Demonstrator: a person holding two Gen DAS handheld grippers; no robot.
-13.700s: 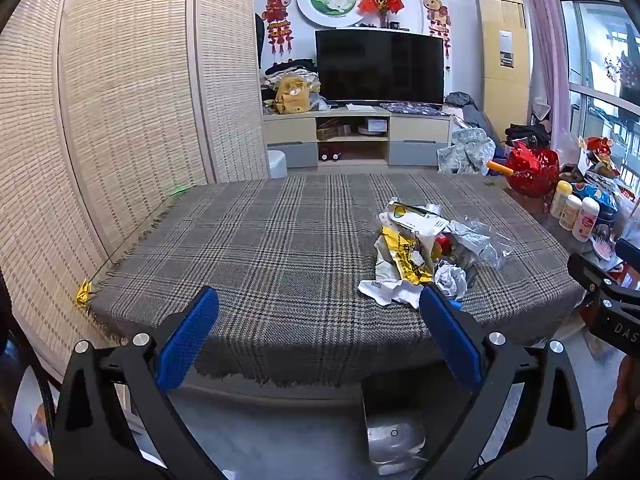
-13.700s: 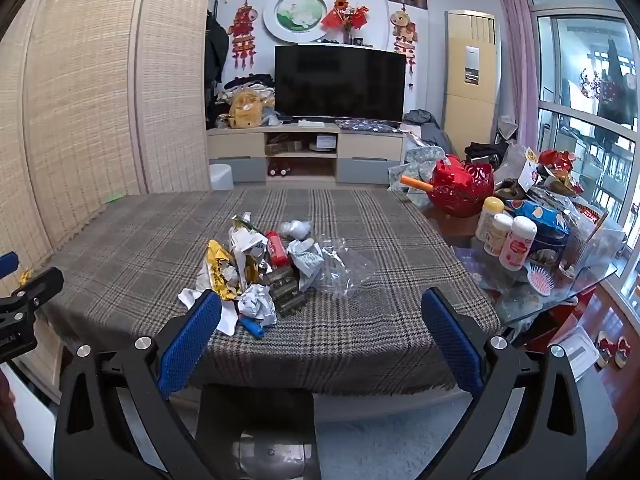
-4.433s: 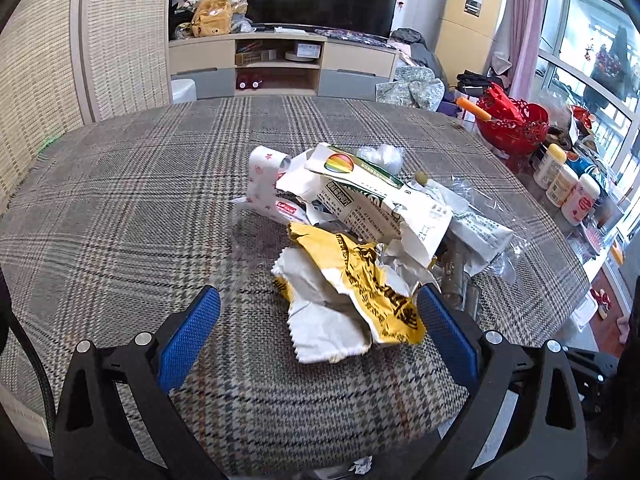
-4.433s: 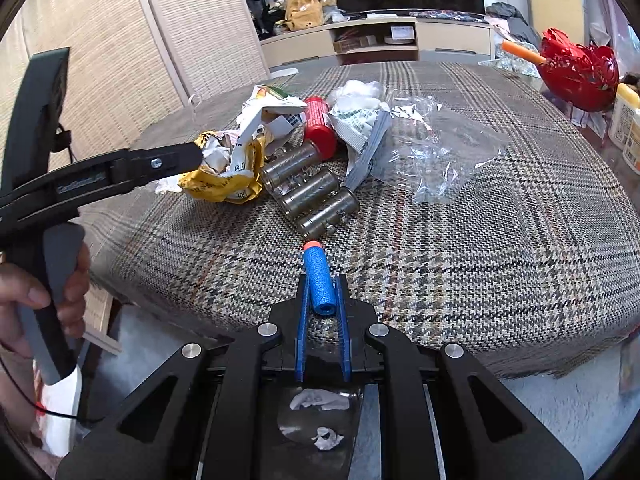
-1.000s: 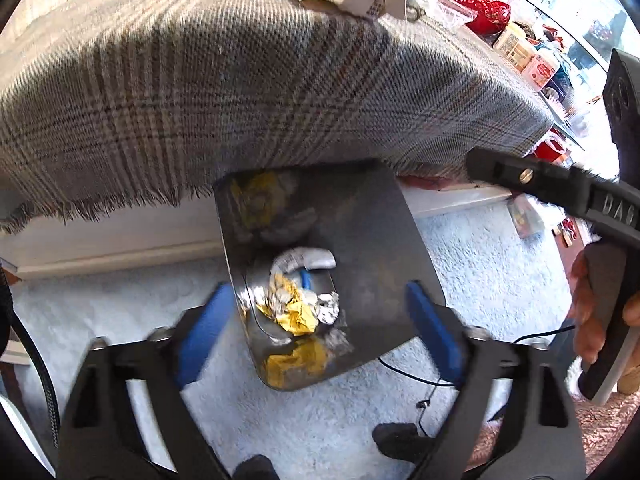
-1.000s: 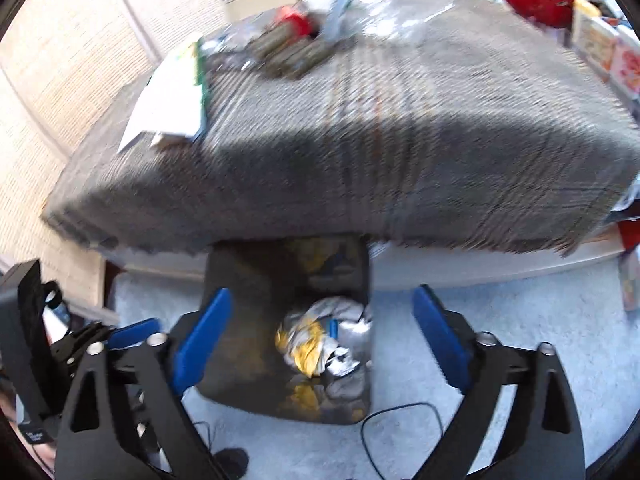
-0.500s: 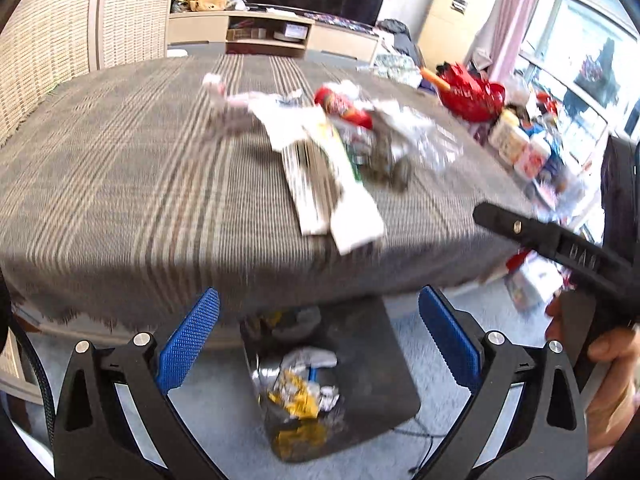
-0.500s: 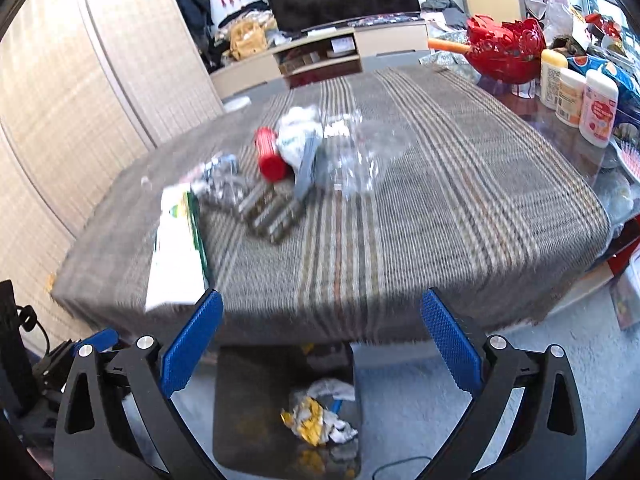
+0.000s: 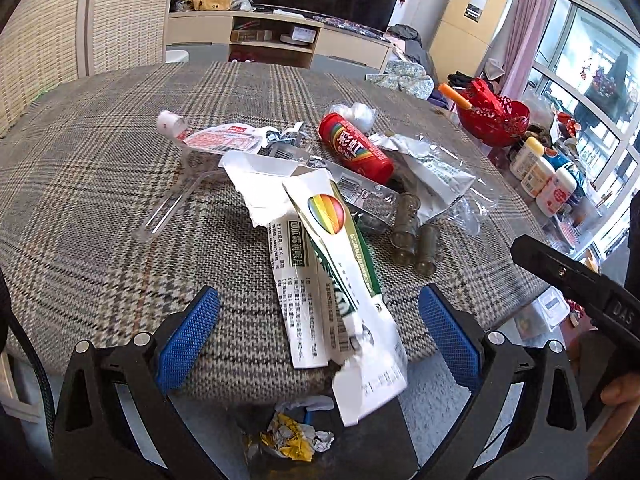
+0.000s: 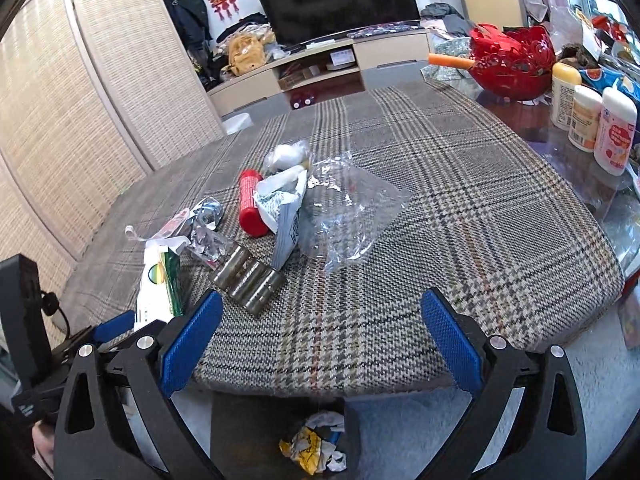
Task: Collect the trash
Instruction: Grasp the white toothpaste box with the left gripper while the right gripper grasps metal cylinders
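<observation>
From the left wrist camera, the left gripper (image 9: 318, 334) hangs spread wide and empty above the near edge of the table (image 9: 100, 208). A flattened white-and-green carton (image 9: 332, 276) lies between its pads and droops over the edge, right above the dark trash bin (image 9: 392, 444) on the floor. The bin already holds a yellow wrapper (image 9: 290, 438) and some crumpled foil and paper — so a little is done and most is left. Still on the cloth: one red tube (image 9: 354, 148), one torn red-and-white packet (image 9: 222, 142), one clear plastic strip (image 9: 172, 200), one grey printed pouch (image 9: 434, 170) and what look like three brownish vials (image 9: 414, 228), though one is half hidden.

From the right wrist camera, the right gripper (image 10: 320, 338) is likewise released, holding nothing, poised over the table's near edge above the bin. Here the three vials (image 10: 248, 276) show clearly, side by side. Beside them lie the red tube, one large clear plastic bag (image 10: 348, 216), the carton at the left edge, and one small white wad (image 10: 286, 154) farther back.
</observation>
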